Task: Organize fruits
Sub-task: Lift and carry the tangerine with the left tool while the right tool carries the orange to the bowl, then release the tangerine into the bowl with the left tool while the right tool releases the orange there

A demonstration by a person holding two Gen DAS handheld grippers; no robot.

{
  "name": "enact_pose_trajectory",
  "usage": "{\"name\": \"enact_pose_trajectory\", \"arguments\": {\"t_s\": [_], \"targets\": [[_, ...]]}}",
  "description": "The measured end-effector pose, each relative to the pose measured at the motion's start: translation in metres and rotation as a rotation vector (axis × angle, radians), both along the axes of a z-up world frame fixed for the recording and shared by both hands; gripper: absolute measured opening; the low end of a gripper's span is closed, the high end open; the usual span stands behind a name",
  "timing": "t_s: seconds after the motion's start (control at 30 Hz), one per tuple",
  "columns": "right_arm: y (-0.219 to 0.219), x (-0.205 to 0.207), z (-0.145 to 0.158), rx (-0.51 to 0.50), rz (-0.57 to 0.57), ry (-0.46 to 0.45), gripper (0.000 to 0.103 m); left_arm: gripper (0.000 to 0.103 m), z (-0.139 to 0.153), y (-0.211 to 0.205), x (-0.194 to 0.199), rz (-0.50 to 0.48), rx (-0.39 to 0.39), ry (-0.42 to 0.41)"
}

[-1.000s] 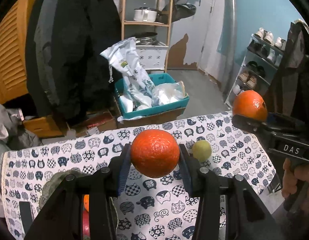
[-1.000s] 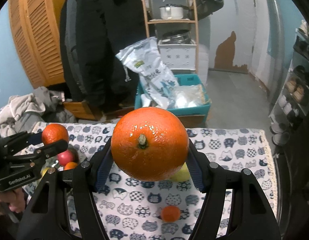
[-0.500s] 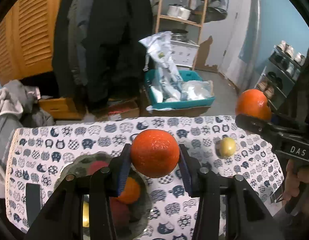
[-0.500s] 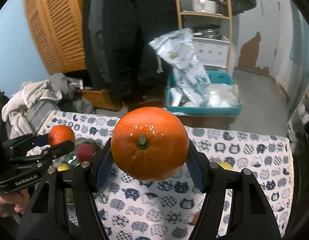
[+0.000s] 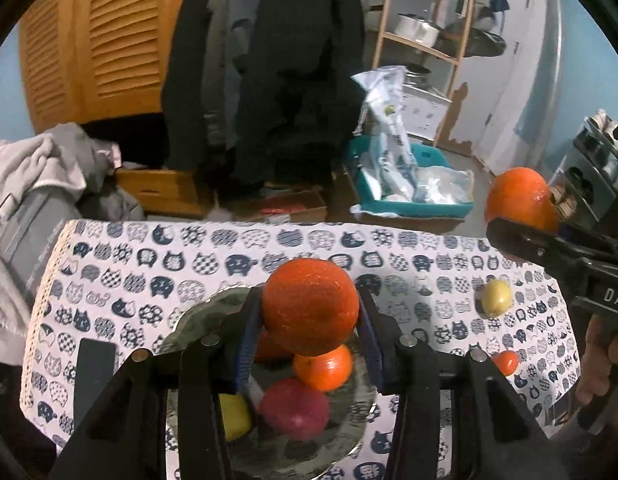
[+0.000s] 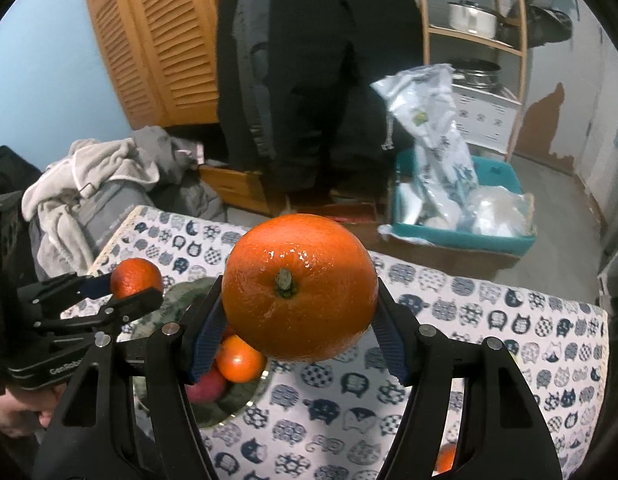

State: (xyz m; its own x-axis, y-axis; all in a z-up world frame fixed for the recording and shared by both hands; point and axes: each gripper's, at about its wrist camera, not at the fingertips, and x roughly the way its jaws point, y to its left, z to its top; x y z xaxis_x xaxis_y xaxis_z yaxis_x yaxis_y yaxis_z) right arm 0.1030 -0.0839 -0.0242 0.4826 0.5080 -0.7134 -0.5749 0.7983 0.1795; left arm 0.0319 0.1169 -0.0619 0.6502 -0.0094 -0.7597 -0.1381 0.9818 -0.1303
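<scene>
Round, pebbled orange between blue ribbed pads of right hand-held gripper

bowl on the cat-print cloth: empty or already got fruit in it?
Already has fruit. The left wrist view shows the bowl holding a small orange, a red apple and a yellow fruit.
</scene>
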Motion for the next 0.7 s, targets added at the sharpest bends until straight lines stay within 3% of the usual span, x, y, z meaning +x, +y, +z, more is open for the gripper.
{"name": "enact_pose_trajectory", "arguments": {"t_s": [0.43, 0.7], "targets": [[0.056, -0.004, -0.021, -0.008, 0.088, 0.056, 0.068, 0.046, -0.049, 0.047, -0.009, 0.086, -0.015, 0.116], [0.090, -0.011, -0.050, -0.047, 0.158, 0.109, 0.068, 0.046, -0.086, 0.073, -0.007, 0.137, -0.063, 0.201]]}}
